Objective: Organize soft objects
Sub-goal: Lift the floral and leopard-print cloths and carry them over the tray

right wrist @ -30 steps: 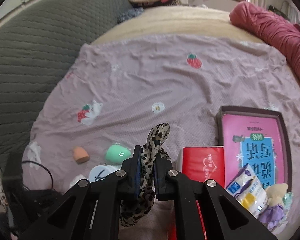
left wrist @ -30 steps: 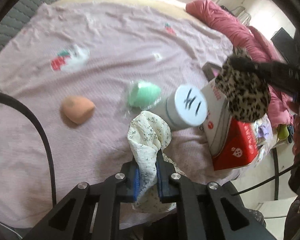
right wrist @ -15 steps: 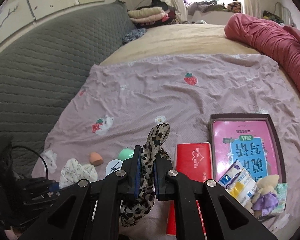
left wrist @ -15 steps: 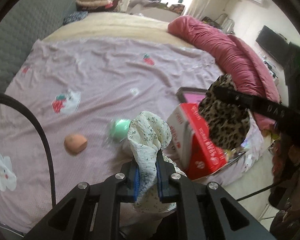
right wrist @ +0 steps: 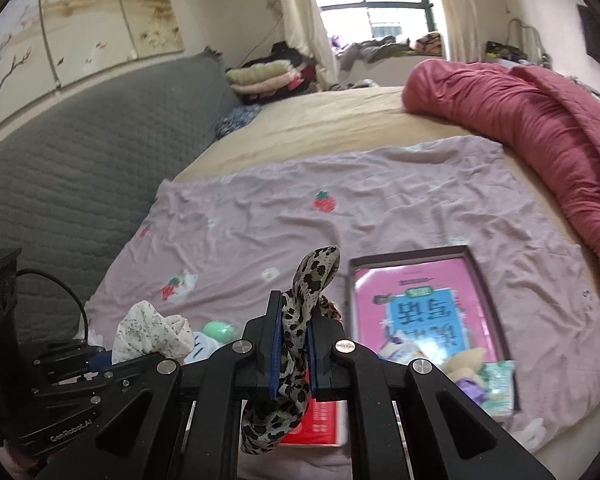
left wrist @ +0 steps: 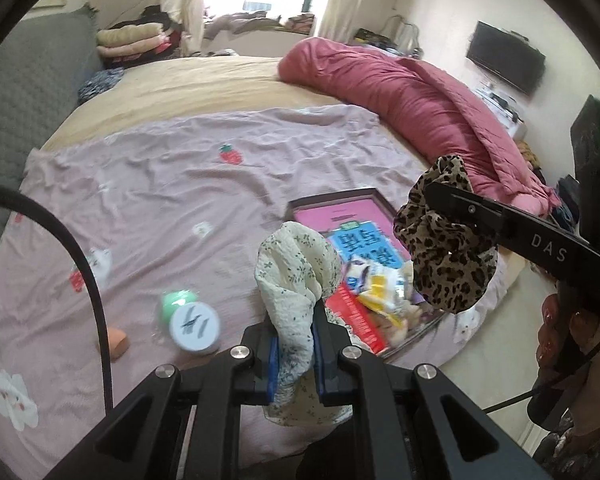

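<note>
Step in hand: carrying. Left gripper (left wrist: pixel 294 356) is clamped on a cream floral scrunchie (left wrist: pixel 296 276); right gripper (right wrist: pixel 294 346) is clamped on a leopard-print scrunchie (right wrist: pixel 300 320). Both scrunchies hang clear above the bed's pink blanket (left wrist: pixel 180 168), near the dark-rimmed tray (right wrist: pixel 488 300). Judged next: carry each over a chosen spot, lower, release without snagging fabric

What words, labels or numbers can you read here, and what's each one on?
"DAS": on the right gripper arm.
"GenRobot.AI": on the left gripper body.
Black handwritten strokes on the white lid: unclear.
Large characters on the pink book: upside down, blurred, unreadable.
Print on the red box: too small.
</note>
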`<state>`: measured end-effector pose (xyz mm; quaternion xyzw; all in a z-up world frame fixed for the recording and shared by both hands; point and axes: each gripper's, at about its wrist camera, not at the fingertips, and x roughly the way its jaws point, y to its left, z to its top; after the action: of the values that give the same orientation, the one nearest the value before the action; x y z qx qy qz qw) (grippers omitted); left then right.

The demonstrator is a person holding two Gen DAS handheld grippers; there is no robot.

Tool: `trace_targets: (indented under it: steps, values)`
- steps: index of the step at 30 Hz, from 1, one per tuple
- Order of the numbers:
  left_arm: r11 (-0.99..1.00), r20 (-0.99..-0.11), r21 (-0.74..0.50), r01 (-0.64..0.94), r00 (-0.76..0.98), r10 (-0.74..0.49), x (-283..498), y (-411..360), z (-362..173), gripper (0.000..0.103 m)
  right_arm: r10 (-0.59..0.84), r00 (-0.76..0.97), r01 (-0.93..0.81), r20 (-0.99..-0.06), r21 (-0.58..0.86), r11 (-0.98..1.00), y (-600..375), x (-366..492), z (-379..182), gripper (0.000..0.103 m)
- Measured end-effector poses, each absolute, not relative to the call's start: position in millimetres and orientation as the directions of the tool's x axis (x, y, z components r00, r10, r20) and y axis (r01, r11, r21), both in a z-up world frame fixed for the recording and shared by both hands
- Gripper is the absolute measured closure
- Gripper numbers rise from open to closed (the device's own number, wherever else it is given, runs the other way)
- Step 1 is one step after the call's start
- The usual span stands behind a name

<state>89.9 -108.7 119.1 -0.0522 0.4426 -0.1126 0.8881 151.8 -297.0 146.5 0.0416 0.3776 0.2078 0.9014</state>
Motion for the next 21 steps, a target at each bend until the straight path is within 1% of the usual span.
trace_targets:
  steps: [10,21]
  values:
    - [0.954,-0.769,-0.152,0.258,0.576,-0.278,102,-169,134,0.089,0.350,0.699,-0.253,-0.623,0.242,0.937,-366,144,162,0.093]
    - [0.931,-0.785,-0.110,0.347,0.544,-0.296,117,-227,127,0.089,0.319,0.719,-0.199,-0.617,0.257,0.946,-406,139,159,0.093]
